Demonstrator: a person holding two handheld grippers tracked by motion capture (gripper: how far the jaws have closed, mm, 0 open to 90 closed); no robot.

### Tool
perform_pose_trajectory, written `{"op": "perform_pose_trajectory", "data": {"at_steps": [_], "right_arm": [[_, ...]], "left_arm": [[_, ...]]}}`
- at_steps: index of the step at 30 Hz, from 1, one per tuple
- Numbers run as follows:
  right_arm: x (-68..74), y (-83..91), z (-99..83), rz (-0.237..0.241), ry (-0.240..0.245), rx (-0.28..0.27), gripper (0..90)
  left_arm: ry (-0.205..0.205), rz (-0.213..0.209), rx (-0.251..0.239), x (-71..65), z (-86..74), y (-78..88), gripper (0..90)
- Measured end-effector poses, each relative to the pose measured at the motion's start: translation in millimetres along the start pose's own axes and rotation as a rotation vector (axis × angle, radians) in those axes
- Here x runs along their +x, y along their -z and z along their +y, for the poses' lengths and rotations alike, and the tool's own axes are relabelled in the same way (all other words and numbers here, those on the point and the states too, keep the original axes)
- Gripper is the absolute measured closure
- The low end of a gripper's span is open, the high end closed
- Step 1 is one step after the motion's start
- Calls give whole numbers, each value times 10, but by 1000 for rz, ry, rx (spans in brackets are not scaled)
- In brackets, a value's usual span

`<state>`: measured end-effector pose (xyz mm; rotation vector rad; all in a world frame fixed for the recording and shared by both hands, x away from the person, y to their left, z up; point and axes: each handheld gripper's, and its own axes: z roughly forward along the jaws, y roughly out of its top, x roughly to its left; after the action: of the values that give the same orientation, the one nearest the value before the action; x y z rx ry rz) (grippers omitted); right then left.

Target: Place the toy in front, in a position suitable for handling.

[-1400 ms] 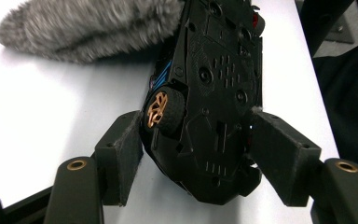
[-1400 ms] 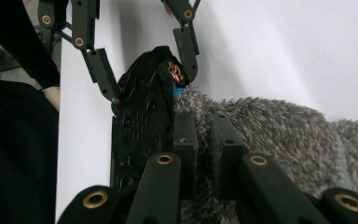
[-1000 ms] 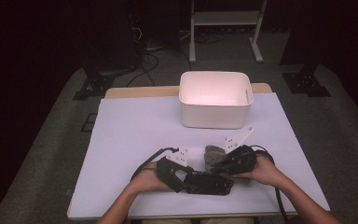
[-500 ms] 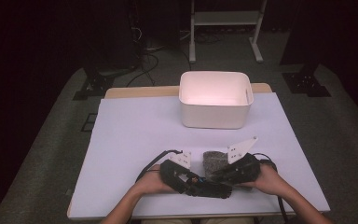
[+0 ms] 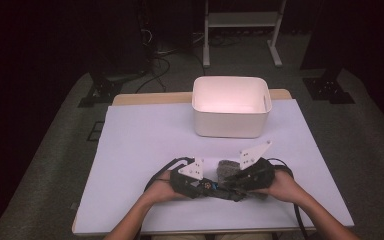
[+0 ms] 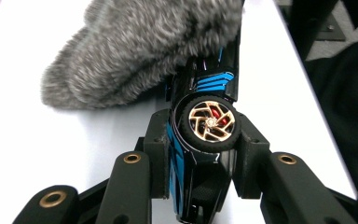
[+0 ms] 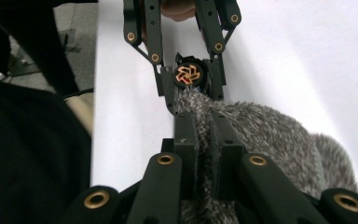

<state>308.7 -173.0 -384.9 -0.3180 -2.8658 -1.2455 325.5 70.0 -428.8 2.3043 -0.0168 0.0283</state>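
Observation:
A black and blue toy car (image 6: pixel 200 140) with a gold-spoked wheel stands on its side between the jaws of my left gripper (image 6: pixel 203 135). Those jaws have just been closing and now press on the car's two sides. A grey furry cloth (image 6: pixel 140 51) lies over the car's far end. My right gripper (image 7: pixel 205 130) is shut on an edge of the furry cloth (image 7: pixel 270 140), facing the left gripper (image 7: pixel 191 86) and the car's wheel (image 7: pixel 188 74). From above, both grippers (image 5: pixel 212 186) (image 5: pixel 230 179) meet near the table's front edge, with the cloth (image 5: pixel 226 167) just behind them.
A white open bin (image 5: pixel 230 107) stands at the back of the white table (image 5: pixel 145 145), well behind the hands. Both forearms come in over the front edge. A cable loops left of the left hand.
The left gripper's jaws have closed from wide apart onto the toy car. Both hands have stayed almost in place, and the right gripper has kept its grip on the cloth.

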Motion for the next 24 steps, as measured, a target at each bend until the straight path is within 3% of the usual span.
{"op": "perform_pose_trajectory", "data": {"at_steps": [2,6,11,15,19,24], "right_arm": [[-41,-19,40,-7,1,-8,823],[-83,-103,168,1,12,-34,823],[-70,-225,198,-5,51,34,824],[-36,-112,119,-32,51,54,824],[-52,60,-44,-59,13,47,824],[-42,264,-247,-89,-27,37,823]], "left_arm": [[-1,29,-1,46,-3,12,645],[25,34,-1,86,-62,16,649],[51,39,-25,76,-125,41,655],[70,33,-33,84,-182,74,637],[86,34,-30,82,-231,105,627],[98,21,-24,98,-255,94,676]]}}
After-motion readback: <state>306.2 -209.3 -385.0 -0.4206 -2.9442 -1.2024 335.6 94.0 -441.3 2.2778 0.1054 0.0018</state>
